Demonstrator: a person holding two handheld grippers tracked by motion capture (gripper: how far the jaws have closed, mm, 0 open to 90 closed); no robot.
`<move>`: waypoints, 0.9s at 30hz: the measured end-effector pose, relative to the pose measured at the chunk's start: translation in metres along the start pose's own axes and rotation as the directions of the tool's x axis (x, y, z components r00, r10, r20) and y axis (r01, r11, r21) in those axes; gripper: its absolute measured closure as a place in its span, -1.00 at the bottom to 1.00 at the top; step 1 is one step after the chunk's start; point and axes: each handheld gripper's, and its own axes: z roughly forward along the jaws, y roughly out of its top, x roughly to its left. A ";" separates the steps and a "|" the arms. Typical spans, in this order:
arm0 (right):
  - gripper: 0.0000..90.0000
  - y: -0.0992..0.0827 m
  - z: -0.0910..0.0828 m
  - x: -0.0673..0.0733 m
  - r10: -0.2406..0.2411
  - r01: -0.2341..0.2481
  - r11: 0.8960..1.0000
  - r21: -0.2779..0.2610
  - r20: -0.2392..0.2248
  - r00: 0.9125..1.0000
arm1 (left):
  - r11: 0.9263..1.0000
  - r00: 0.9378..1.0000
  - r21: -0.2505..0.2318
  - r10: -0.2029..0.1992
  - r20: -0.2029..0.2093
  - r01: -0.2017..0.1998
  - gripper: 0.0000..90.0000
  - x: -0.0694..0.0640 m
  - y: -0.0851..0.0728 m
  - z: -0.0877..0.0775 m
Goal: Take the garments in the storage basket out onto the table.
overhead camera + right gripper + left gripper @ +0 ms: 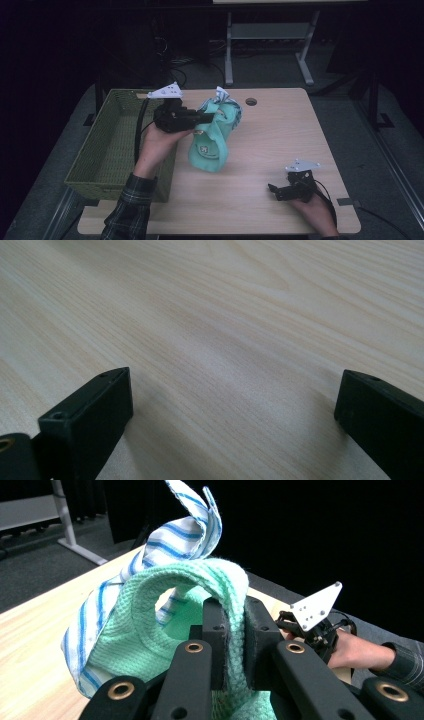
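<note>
Currently left gripper [232,645] pinched on a fold of mint-green waffle-weave cloth [150,630], black jaws pressed together with the knit squeezed between the pads. Cloth lifted off the tabletop [280,135], hanging in a loose drooping bundle just right of the basket [107,145]; lower end near or touching the wood, contact not resolvable. Bundled with it, a white towel with blue stripes [175,535], thinner and flatter in weave, curling up above the green loop. Small pale label or print on the green cloth in the high view, unreadable. Lower part of the cloth cut off behind the jaws in the left gripper view.

Right gripper [280,191] spread wide, nothing between the jaws, held low over bare pale wood grain at the near right of the tabletop, well apart from the cloth. Hand [314,210] behind it partly cut off at frame edge.

Basket: olive-green woven mesh, rectangular, at the left edge of the tabletop; interior dim, contents hard to make out. Round hole [251,101] in the far tabletop.
</note>
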 end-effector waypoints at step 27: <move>-0.96 0.000 0.000 0.000 -0.004 0.004 1.000 -0.001 0.001 1.000 | 1.000 1.000 0.009 0.002 -0.004 -0.002 0.81 -0.011 -0.031 0.060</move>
